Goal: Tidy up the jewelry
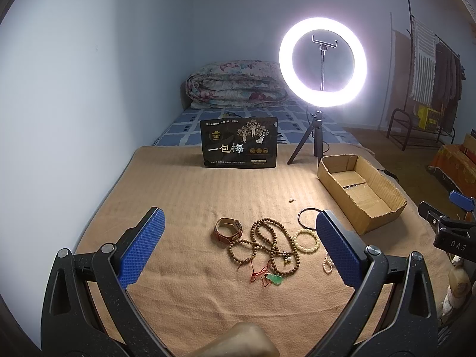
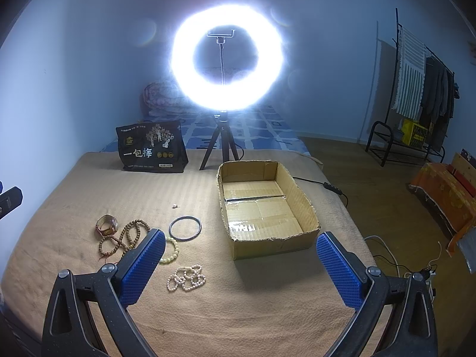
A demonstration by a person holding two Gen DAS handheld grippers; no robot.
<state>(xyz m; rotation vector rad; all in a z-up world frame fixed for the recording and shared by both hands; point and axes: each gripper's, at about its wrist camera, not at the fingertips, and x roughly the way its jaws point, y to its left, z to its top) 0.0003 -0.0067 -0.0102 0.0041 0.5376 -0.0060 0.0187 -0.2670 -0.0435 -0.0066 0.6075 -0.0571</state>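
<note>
Currently, left wrist view
Left gripper (image 1: pixel 239 245): jaws spread wide, holding nothing, hovering over the tan blanket (image 1: pixel 178 196).
Wooden bead necklace (image 1: pixel 267 245): coiled between the blue fingers, on the blanket.
Watch (image 1: pixel 227 230): just left of the beads.
Jade pendant (image 1: pixel 274 279): on a red cord, near edge of the beads.
Pale bead bracelet (image 1: pixel 308 241): right of the beads, partly behind the right finger.
Dark bangle (image 1: pixel 308 217): farther right, near the cardboard box (image 1: pixel 361 190).
Black snack bag (image 1: pixel 239 142): standing at the far edge.
Ring light (image 1: pixel 322 61): lit, on a tripod, far right.

Right wrist view
Right gripper (image 2: pixel 241 263): jaws wide apart, gripping nothing.
Pearl strand (image 2: pixel 186 278): heaped between the fingers, nearer the left one.
Cardboard box (image 2: pixel 267 244): open, right of the dark bangle (image 2: pixel 185 228).
</note>
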